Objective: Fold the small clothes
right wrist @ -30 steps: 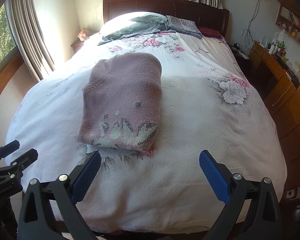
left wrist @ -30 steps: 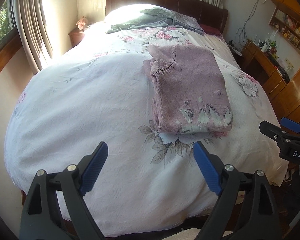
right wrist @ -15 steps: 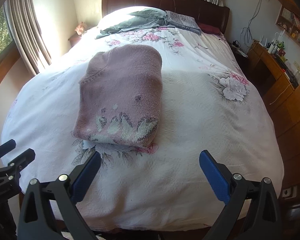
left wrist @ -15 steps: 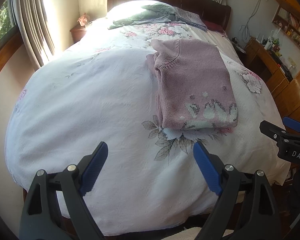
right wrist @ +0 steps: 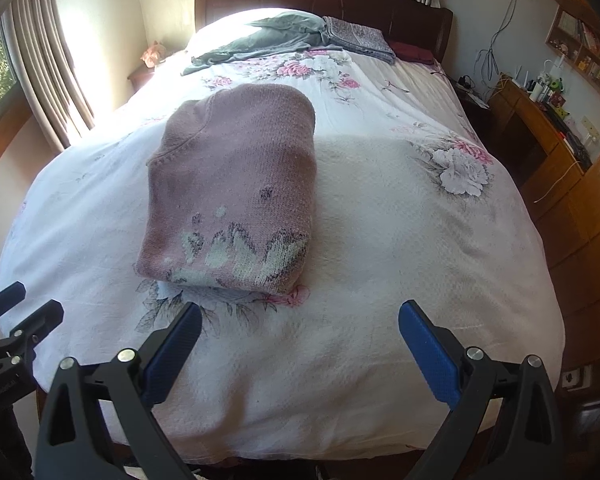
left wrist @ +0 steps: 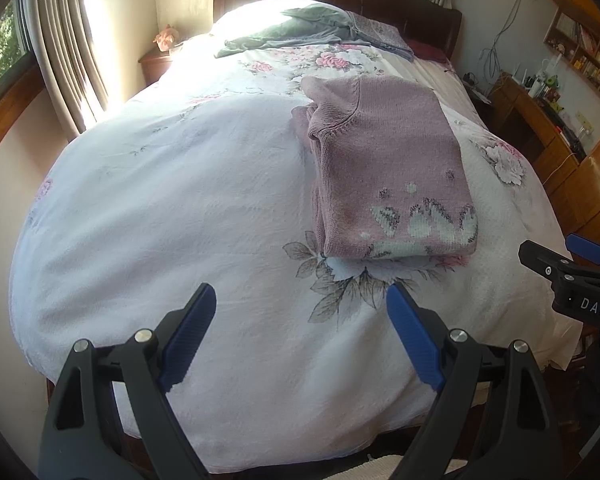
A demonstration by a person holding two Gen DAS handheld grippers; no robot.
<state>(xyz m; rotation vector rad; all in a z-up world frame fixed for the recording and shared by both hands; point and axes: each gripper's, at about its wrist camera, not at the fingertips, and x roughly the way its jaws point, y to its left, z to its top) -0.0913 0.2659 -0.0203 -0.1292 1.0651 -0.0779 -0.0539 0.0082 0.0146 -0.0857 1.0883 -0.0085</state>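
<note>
- Sweater of mauve knit with a pale flower pattern lies folded into a neat rectangle on the white floral quilt of the bed, patterned hem toward the foot edge, neckline toward the headboard.
- Its hem stops short of the foot edge, leaving a strip of bare quilt between it and both grippers.
- To the sweater's left a wide stretch of quilt runs open to the window-side edge; to its right a similar stretch reaches the edge by the wooden desk.
- A crumpled grey-green garment and a folded grey patterned cloth lie at the head end, well apart from the sweater.
- Left gripper hovers over the foot edge with its blue-padded fingers spread wide, holding nothing, aimed just left of the sweater's hem.
- Right gripper hovers likewise, fingers wide apart and empty, its left finger near the hem's middle.
- Compared with a second ago, the sweater fills more of both views, so the grippers have come nearer to it; their spread is unchanged and the sweater's fold looks the same.
</note>
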